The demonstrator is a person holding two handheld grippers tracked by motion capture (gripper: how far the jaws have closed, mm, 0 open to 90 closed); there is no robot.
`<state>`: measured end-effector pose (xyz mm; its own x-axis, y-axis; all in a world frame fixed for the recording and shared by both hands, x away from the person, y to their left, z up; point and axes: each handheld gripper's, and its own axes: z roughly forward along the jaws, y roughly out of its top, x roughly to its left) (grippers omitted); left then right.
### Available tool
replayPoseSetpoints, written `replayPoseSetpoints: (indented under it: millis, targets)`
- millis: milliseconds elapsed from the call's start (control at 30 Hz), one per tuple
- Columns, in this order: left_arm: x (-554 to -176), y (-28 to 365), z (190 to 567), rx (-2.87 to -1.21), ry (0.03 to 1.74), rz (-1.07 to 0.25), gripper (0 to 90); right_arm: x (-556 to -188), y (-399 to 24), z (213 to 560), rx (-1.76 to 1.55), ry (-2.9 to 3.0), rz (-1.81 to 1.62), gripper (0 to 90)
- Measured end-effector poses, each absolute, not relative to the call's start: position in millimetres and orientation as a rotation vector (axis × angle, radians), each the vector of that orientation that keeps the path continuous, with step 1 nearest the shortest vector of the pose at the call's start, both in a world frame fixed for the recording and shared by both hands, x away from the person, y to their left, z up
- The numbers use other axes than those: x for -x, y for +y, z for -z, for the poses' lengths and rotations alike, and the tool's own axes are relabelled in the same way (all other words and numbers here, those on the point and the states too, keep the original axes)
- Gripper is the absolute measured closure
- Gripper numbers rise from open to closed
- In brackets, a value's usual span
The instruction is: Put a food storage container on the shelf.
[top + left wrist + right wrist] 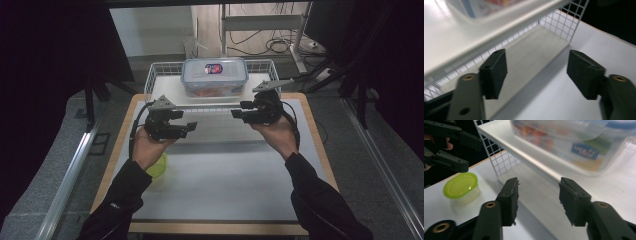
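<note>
A clear plastic box with a blue-rimmed lid and colourful contents stands on the white shelf of a wire rack at the back of the table. My left gripper hovers in front of the rack's left part, pointing right, jaws apart and empty. My right gripper faces it from the right, just below the box, also open and empty. In the left gripper view the left gripper looks under the shelf. The right gripper has the box above it.
A small tub with a lime-green lid sits on the white table mat, partly under the left forearm; the tub and the left gripper appear in the right gripper view. Dark curtains flank the table; cables lie beyond it.
</note>
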<state>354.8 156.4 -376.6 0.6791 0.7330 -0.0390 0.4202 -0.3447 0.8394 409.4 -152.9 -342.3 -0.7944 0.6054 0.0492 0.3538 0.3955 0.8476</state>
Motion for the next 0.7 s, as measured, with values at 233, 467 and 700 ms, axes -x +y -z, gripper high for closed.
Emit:
replayPoseSetpoints:
  millis: [233, 467, 700]
  targets:
    - [-334, 153, 395, -2.006, 0.889, -0.409, 14.7, -393, -159, 355, -0.825, 2.39, -1.366, 31.4]
    - [-312, 147, 412, -2.001, 0.889, -0.418, 7.2, -372, -169, 371, -0.818, 2.372, -1.389, 19.4]
    - [-293, 141, 428, -2.004, 0.861, -0.46, 4.2, -357, -176, 386, -0.821, 2.362, -1.401, 12.1]
